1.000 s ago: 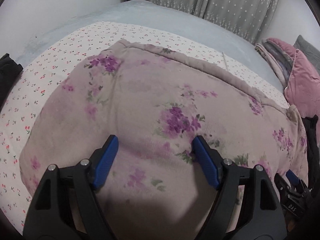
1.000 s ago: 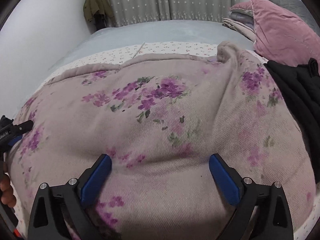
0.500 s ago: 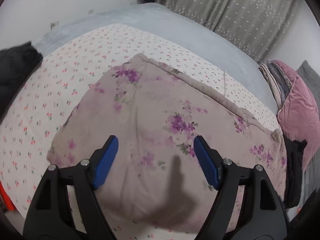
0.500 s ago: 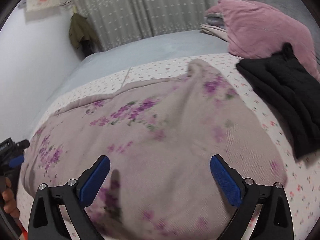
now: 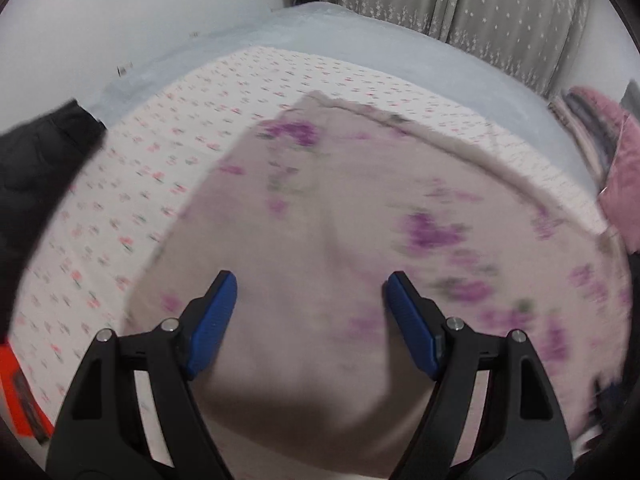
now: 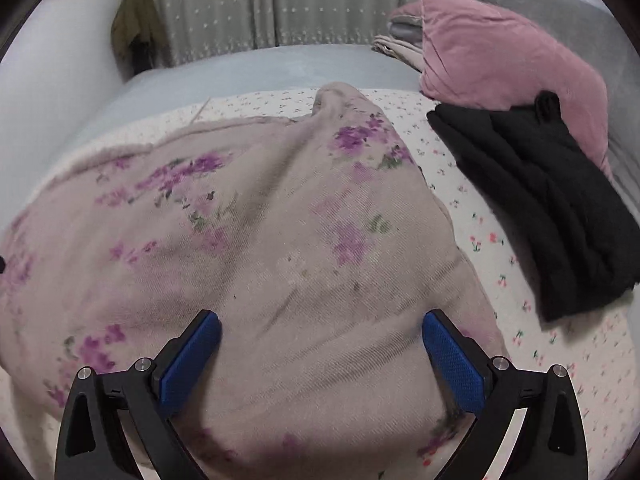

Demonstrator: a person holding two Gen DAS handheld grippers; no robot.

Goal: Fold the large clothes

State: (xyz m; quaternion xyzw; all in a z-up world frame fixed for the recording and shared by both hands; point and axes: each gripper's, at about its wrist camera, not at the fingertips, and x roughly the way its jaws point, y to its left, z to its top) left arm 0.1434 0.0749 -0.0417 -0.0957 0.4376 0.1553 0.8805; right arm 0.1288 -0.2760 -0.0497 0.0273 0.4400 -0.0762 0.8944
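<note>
Both the left gripper (image 5: 308, 312) and right gripper (image 6: 320, 354) are gaping wide, gripping nothing. The floral garment (image 6: 248, 232) is lying spread across the frame centre, filling the view beyond each one's fingertips.

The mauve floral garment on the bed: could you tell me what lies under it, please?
The mauve floral garment lies on a white cherry-print sheet, visible around its edges. Anything beneath its middle is covered.

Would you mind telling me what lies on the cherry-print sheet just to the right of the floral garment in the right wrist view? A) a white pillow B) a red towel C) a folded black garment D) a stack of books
C: a folded black garment lies on the sheet beside the floral garment, with a pink cushion behind it.
</note>
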